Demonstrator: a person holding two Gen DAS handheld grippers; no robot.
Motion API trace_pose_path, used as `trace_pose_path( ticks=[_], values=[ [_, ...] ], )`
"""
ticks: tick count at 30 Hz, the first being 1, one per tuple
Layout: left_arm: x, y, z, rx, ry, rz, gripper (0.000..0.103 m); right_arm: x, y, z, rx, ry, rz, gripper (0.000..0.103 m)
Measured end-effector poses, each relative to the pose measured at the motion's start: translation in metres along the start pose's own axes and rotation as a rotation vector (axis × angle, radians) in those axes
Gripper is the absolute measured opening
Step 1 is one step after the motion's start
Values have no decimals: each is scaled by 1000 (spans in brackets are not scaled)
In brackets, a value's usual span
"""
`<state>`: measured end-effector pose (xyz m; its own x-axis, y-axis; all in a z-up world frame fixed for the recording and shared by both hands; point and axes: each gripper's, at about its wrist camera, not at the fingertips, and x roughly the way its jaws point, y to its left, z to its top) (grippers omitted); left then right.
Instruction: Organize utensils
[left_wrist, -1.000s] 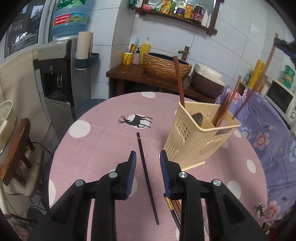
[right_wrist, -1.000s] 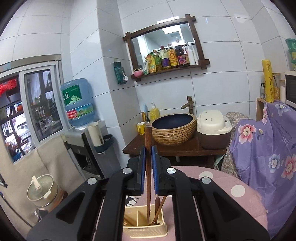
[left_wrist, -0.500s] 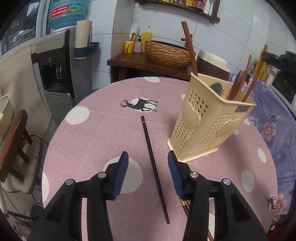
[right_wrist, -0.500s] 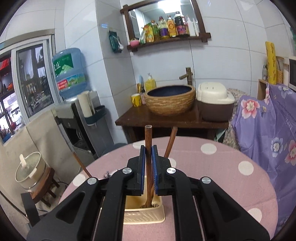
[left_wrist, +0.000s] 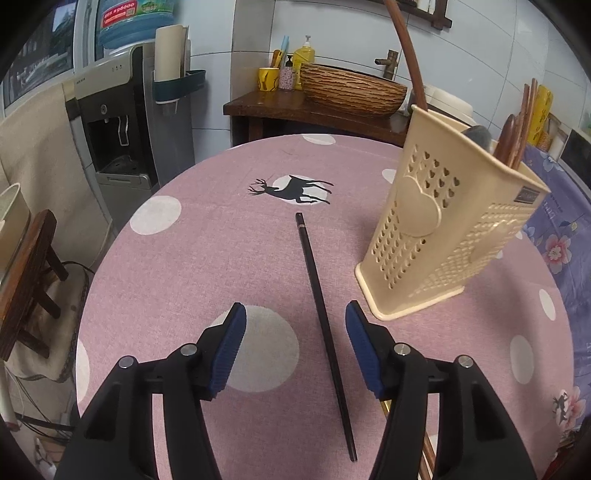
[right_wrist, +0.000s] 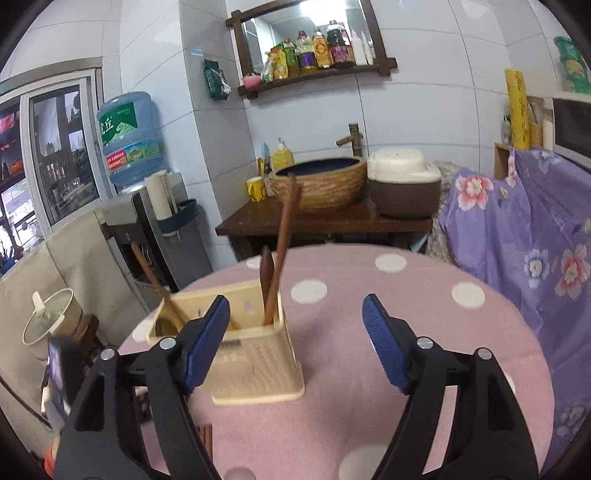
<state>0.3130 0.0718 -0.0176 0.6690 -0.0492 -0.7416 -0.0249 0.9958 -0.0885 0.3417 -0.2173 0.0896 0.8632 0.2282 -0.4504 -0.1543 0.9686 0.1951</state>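
Holder (left_wrist: 443, 236) crowds the black chopstick (left_wrist: 325, 325) — left gripper (left_wrist: 295, 354), right gripper (right_wrist: 295, 339) both gaping, empty.

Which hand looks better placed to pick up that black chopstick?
The left: its open fingers straddle the black chopstick on the table. The right gripper, also open, faces the holder.

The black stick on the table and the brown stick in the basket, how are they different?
The black chopstick lies flat on the pink tablecloth; the brown wooden utensil stands leaning in the beige holder. The black chopstick looks thin and straight; the brown one looks thicker. Neither is held: both grippers are open.
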Motion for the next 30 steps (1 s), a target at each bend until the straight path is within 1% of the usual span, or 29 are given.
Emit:
trace_pose_path(
  ticks=[2,3,4,6,10,12,14,16,17,19,21,23,26,28,30],
  values=[
    [6,-3,4,9,-6,24,55,-7,-5,-20,-1,22,-22,76],
    [11,-5,7,14,-6,33,52,-11,-7,-31,-4,31,-34,78],
    [15,-6,10,19,-8,41,46,-14,-9,-40,-5,38,-42,78],
    [25,-10,15,27,-6,54,43,-20,-14,-58,1,54,-60,78],
    [44,-14,22,13,25,30,37,-28,-25,-84,19,87,-76,78],
    [49,-15,20,11,36,22,34,-31,-30,-94,23,102,-89,78],
    [54,-17,16,22,59,20,28,-32,-35,-99,30,118,-91,78],
    [57,-18,10,25,86,7,20,-31,-38,-104,42,133,-94,78],
    [57,-19,6,33,97,12,17,-31,-39,-105,46,137,-93,78],
    [54,-21,1,67,85,47,9,-30,-39,-107,53,141,-92,78],
    [50,-23,-3,86,78,64,9,-30,-39,-109,63,146,-82,78],
    [44,-21,-7,80,91,57,8,-32,-37,-112,66,150,-75,78],
    [30,-18,-20,63,118,13,8,-38,-34,-116,57,143,-75,78],
    [14,-15,-37,45,125,-28,8,-42,-33,-118,55,140,-78,78],
    [-3,-12,-58,30,125,-51,8,-45,-31,-122,51,141,-85,78]
  ],
)
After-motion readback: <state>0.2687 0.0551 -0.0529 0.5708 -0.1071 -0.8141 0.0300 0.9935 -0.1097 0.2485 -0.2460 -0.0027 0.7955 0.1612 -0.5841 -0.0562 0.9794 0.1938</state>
